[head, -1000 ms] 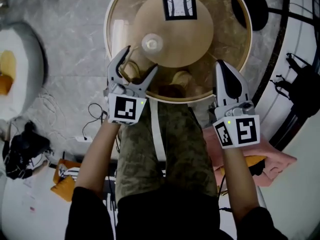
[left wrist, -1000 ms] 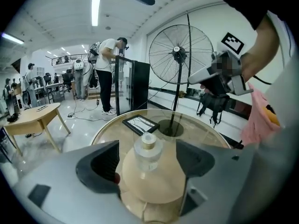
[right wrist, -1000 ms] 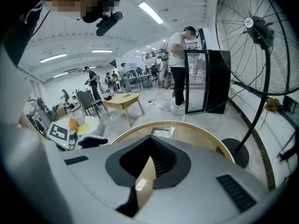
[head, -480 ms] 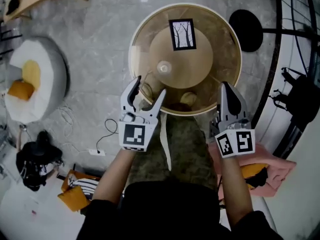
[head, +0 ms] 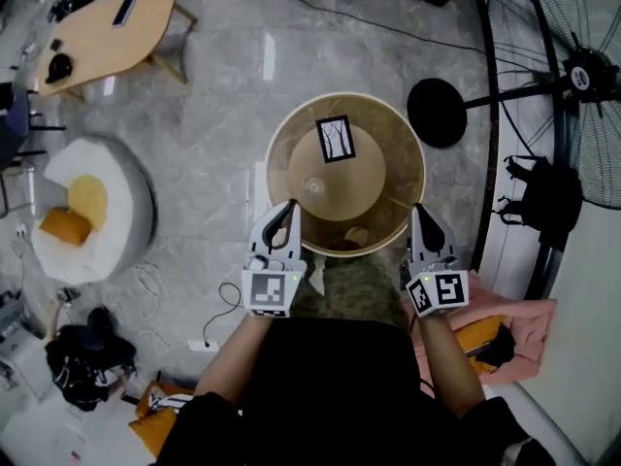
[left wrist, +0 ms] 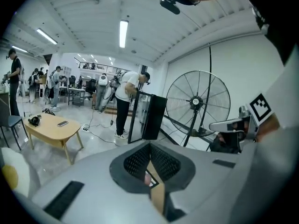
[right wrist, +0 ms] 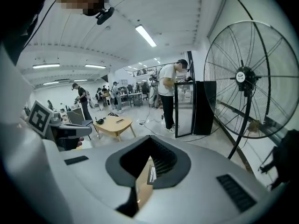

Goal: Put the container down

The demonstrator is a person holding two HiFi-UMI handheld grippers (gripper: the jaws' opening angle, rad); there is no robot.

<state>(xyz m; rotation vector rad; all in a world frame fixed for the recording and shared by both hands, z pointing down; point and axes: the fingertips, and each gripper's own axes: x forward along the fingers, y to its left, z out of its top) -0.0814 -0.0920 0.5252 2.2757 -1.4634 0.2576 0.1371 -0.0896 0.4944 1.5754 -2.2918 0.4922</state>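
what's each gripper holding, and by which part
Nothing. The left gripper and right gripper both have shut, empty jaws, near the round tan container's rim.

We show the round tan container [head: 403, 197] standing upright on the grey floor [head: 213, 153], a tree-print card [head: 336, 138] inside.

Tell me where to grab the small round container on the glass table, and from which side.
Grip the container across its round wall, coming in level from the near edge of the table. It looks upright and stands alone; the picture frame sits behind it, so the near side is free.
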